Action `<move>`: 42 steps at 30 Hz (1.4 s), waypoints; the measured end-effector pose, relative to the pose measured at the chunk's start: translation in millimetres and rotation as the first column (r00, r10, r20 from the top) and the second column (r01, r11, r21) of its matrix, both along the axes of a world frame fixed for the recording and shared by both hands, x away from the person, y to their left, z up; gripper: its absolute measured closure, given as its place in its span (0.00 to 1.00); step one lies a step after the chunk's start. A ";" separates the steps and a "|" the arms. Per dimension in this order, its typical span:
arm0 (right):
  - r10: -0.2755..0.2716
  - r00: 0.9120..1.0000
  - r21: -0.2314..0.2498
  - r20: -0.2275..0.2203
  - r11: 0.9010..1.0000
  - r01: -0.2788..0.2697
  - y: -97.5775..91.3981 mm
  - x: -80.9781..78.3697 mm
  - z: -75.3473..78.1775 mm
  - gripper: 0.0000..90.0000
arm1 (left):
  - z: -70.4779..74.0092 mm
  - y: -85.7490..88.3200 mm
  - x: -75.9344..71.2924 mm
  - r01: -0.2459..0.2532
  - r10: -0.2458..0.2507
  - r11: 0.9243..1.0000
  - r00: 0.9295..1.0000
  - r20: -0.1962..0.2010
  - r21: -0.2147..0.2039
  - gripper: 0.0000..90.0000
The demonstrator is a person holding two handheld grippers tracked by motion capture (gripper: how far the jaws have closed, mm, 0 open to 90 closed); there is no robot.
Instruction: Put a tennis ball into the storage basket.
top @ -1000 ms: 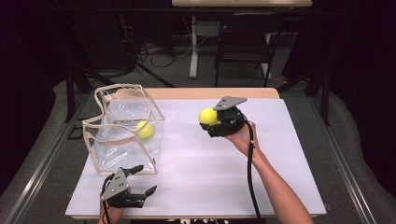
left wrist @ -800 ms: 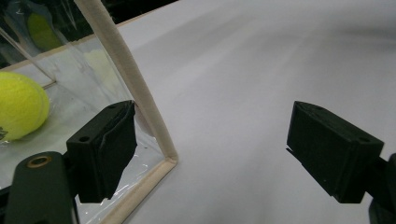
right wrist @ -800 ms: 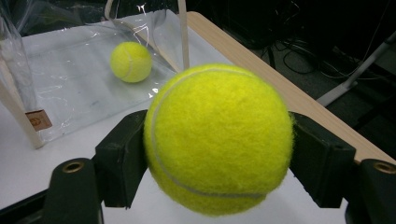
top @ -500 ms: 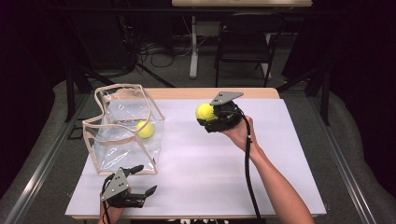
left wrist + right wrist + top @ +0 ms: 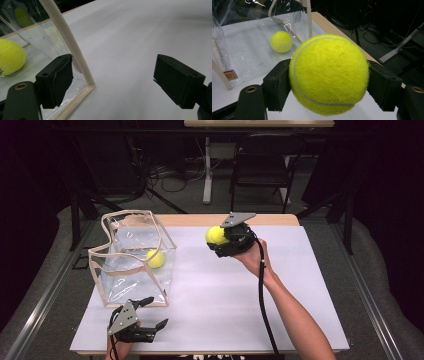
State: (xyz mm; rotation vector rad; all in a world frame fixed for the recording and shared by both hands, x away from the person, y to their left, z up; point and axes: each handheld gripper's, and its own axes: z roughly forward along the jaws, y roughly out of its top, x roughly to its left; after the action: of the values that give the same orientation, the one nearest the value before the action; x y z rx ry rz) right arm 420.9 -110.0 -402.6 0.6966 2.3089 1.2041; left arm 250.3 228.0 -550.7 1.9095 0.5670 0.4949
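My right gripper (image 5: pixel 218 239) is shut on a yellow tennis ball (image 5: pixel 215 235) and holds it above the white table, right of the bag. In the right gripper view the ball (image 5: pixel 328 72) sits squeezed between both black pads (image 5: pixel 275 83). A second tennis ball (image 5: pixel 155 258) lies inside the clear plastic bag (image 5: pixel 120 280) with beige trim at the table's left. My left gripper (image 5: pixel 156 312) rests near the front edge, just in front of the bag, jaws wide open. In the left gripper view, the bag's corner seam (image 5: pixel 72 47) stands between the jaws, right next to the left pad (image 5: pixel 56 80).
The white table cover (image 5: pixel 220 315) stretches between the bag and the right forearm (image 5: pixel 295 315). The black cable (image 5: pixel 261 285) hangs along that arm. A wooden strip (image 5: pixel 270 219) edges the table's far side, with a dark chair (image 5: pixel 260 165) and floor cables behind.
My right gripper has drifted slightly left and up with the ball, toward the bag. The left gripper and the bag have stayed put.
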 end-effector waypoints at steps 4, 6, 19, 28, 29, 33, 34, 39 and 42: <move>0.004 1.000 -0.006 0.000 1.000 -0.004 3.0 2.0 2.0 0.29 | 0.0 -0.1 0.1 0.002 -0.002 1.000 1.000 -0.001 0.001 0.18; 0.004 1.000 -0.004 0.003 1.000 -0.004 4.7 2.8 3.2 0.29 | -0.1 -0.3 0.2 0.002 -0.002 1.000 1.000 -0.001 -0.001 0.18; 0.015 1.000 -0.011 0.000 1.000 -0.015 15.1 10.9 9.2 0.29 | 0.0 -0.2 0.5 0.003 -0.003 1.000 1.000 0.001 0.002 0.18; 0.023 1.000 -0.018 -0.001 1.000 -0.023 24.5 14.8 13.2 0.29 | -0.1 0.0 0.4 0.000 0.000 1.000 1.000 0.000 0.000 0.18; 0.024 1.000 -0.019 0.000 1.000 -0.024 25.4 15.3 13.8 0.29 | -0.1 -0.1 0.3 0.000 0.000 1.000 1.000 0.000 0.000 0.18; 0.027 1.000 -0.021 0.001 0.999 -0.027 28.4 16.6 15.9 0.29 | 0.0 0.0 0.2 0.000 0.000 1.000 1.000 0.001 -0.001 0.18; 0.027 1.000 -0.022 0.002 0.999 -0.027 29.5 17.0 16.5 0.29 | -0.2 0.0 0.4 0.000 0.000 1.000 1.000 -0.001 0.001 0.18; 0.031 0.999 -0.023 0.007 0.999 -0.031 33.2 18.7 19.5 0.29 | 0.0 -0.1 0.1 0.000 0.000 1.000 1.000 0.001 0.000 0.18; 0.032 0.999 -0.027 0.008 0.999 -0.031 35.2 19.6 20.3 0.29 | 0.2 0.3 0.1 -0.002 0.002 1.000 1.000 0.006 -0.001 0.18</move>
State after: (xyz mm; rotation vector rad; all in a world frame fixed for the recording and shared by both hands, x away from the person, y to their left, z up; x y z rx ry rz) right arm 440.5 -74.8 -382.2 0.6464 2.3327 1.1855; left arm 250.4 228.3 -550.5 1.9063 0.5653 0.5009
